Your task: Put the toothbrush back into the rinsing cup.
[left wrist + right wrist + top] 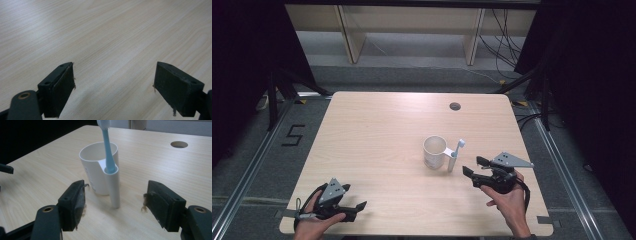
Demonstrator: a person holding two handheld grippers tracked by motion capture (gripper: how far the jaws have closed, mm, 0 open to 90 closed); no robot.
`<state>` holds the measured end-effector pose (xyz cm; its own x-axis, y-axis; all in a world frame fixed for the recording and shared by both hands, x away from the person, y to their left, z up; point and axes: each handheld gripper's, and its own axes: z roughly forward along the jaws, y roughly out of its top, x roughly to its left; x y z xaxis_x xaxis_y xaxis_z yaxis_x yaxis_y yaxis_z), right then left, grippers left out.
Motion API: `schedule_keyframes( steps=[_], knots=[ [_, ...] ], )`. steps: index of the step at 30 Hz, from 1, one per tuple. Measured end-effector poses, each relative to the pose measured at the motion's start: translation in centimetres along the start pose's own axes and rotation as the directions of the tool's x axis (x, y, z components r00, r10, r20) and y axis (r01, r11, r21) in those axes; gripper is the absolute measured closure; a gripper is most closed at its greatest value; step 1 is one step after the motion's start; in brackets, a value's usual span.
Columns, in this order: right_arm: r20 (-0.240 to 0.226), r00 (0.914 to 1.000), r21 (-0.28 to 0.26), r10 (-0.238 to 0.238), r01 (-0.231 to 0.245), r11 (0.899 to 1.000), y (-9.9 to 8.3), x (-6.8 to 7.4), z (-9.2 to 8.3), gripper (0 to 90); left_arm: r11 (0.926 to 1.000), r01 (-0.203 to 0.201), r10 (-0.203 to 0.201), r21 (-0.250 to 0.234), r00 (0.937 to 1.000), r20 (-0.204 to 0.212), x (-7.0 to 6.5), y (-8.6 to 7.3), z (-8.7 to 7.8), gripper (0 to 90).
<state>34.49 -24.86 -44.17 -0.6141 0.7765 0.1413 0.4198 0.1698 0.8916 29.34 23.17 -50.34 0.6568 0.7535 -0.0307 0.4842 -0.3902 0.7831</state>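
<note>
1. Cup (434, 151), white, stands right of the table's (377, 150) centre; its side tube holds a blue toothbrush (108, 147).
2. Your right gripper (475, 167): jaws apart, empty, facing the tube.
3. Your left gripper (357, 207): jaws apart, empty, near the front edge.
4. Step, as judged: approach. Next, likely close on the toothbrush handle.

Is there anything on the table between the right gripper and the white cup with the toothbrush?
No. In the right gripper view, bare wood lies between the open right gripper and the white cup holding the toothbrush.
</note>
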Motion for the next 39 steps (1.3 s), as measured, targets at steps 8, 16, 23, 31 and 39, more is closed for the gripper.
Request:
schedule_keyframes(
  steps=[8, 16, 23, 31, 39],
  knots=[
    [-0.011, 0.9999, 0.026, 0.009, -0.009, 1.000, -0.5, 0.5, -0.5, 32.2, 1.0000, 0.000, 0.000, -0.002, 1.0000, -0.005, 0.0, 0.0, 0.0, 16.0],
    [-0.018, 0.9998, 0.045, 0.003, -0.002, 0.999, -1.3, 0.9, -0.9, 31.9, 1.0000, -0.001, 0.001, 0.001, 1.0000, 0.000, 0.0, 0.0, 0.0, 15.9],
    [-0.002, 1.0000, 0.077, -0.006, 0.006, 0.997, -2.6, 0.9, -1.2, 30.1, 1.0000, 0.000, 0.000, 0.002, 1.0000, -0.002, 0.0, 0.0, 0.0, 16.0],
    [-0.011, 0.9998, 0.110, 0.016, -0.015, 0.994, -3.8, 0.9, -1.5, 27.5, 0.9999, -0.012, 0.012, 0.010, 0.9999, -0.005, 0.0, 0.0, 0.0, 16.0],
    [-0.006, 0.9999, 0.155, 0.013, -0.012, 0.988, -4.7, 1.3, -1.7, 25.5, 0.9999, -0.011, 0.011, 0.008, 0.9999, -0.005, 0.0, 0.0, 0.0, 15.9]
  ],
)
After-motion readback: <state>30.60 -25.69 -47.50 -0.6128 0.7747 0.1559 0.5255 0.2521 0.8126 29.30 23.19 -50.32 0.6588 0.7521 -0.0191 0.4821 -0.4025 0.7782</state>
